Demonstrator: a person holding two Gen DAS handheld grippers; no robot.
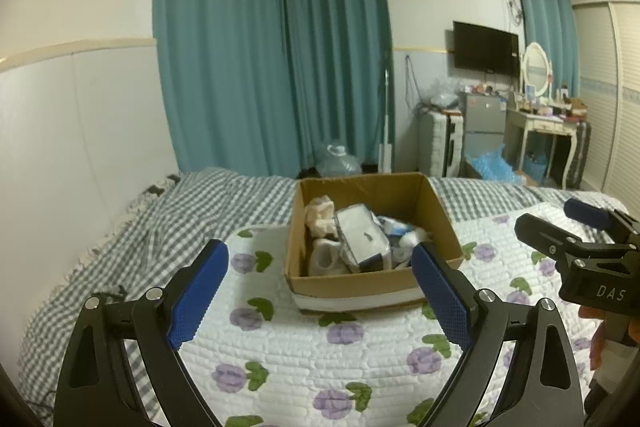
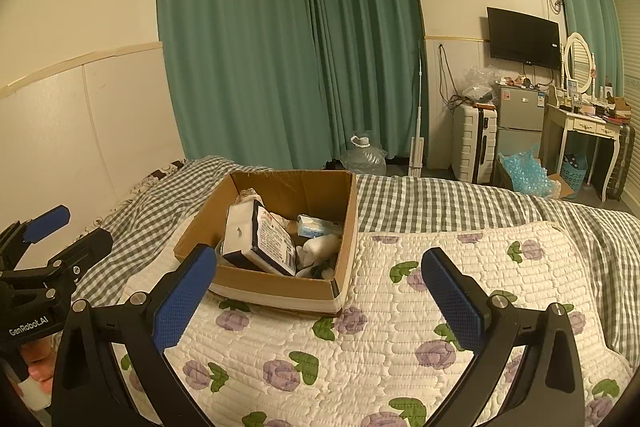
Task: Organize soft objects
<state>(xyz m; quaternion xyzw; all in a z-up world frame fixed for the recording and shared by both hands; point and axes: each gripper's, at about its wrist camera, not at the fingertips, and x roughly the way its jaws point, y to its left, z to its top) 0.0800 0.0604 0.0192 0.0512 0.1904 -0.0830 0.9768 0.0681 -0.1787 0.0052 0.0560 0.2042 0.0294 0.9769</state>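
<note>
A brown cardboard box [image 1: 404, 281] stands on the flowered quilt [image 1: 320, 355] on the bed. In it lie a white tissue pack [image 1: 362, 237], beige soft items [image 1: 320, 217] and small white and blue packs [image 1: 404, 229]. My left gripper [image 1: 320, 297] is open and empty, just in front of the box. My right gripper [image 2: 320, 301] is open and empty, in front of the box [image 2: 280, 287] and to its right. The tissue pack [image 2: 256, 237] leans inside it. Each gripper shows in the other's view: the right gripper [image 1: 560, 223] and the left gripper [image 2: 60, 231], both open.
A grey checked blanket [image 1: 224, 199] covers the bed beyond the quilt. A white wall [image 1: 80, 127] runs along the bed's left side. Teal curtains [image 1: 280, 67], a water jug [image 1: 338, 159], a suitcase [image 2: 474, 143], a small fridge and a dressing table [image 2: 584, 131] stand past the bed.
</note>
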